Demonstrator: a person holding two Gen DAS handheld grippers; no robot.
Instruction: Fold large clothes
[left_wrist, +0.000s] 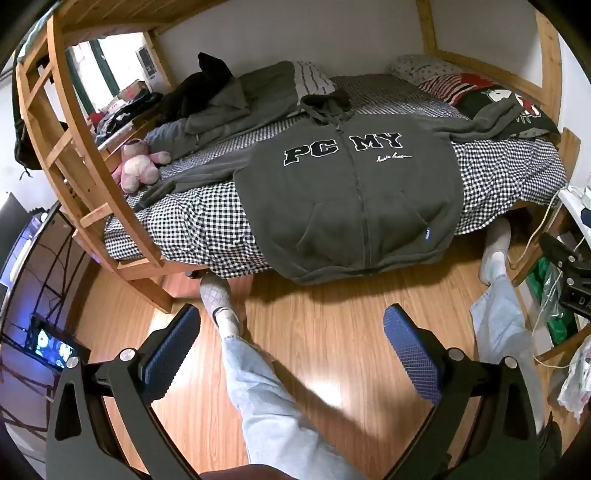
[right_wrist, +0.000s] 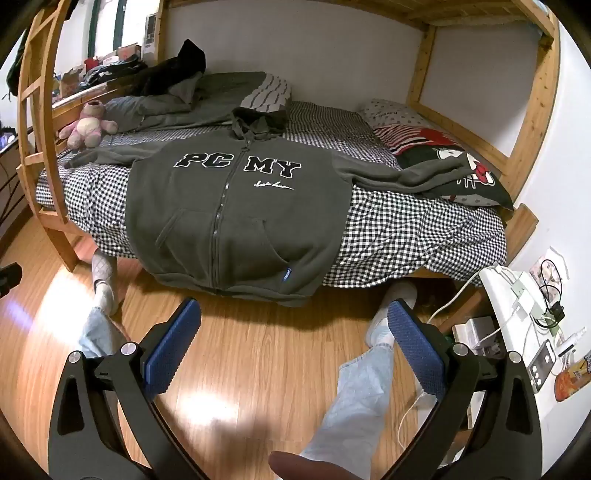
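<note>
Grey zip hoodie with black "PC MY" letters (right_wrist: 236, 218) spread front-up on the black-and-white checked bed cover (right_wrist: 406, 229) — hem hanging over the near edge.
My left gripper (left_wrist: 291, 328) and right gripper (right_wrist: 293, 321) hover over wood floor, both wide, nothing between the pads — well short of the hoodie.

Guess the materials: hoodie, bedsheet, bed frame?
Hoodie: likely fleece or brushed cotton; matte, fuzzy grey-green surface, raised stitched letters. Bedsheet: thin woven fabric, probably cotton; black-white check, fine wrinkles. Bed frame: pale wood, visible grain, light sheen.
</note>
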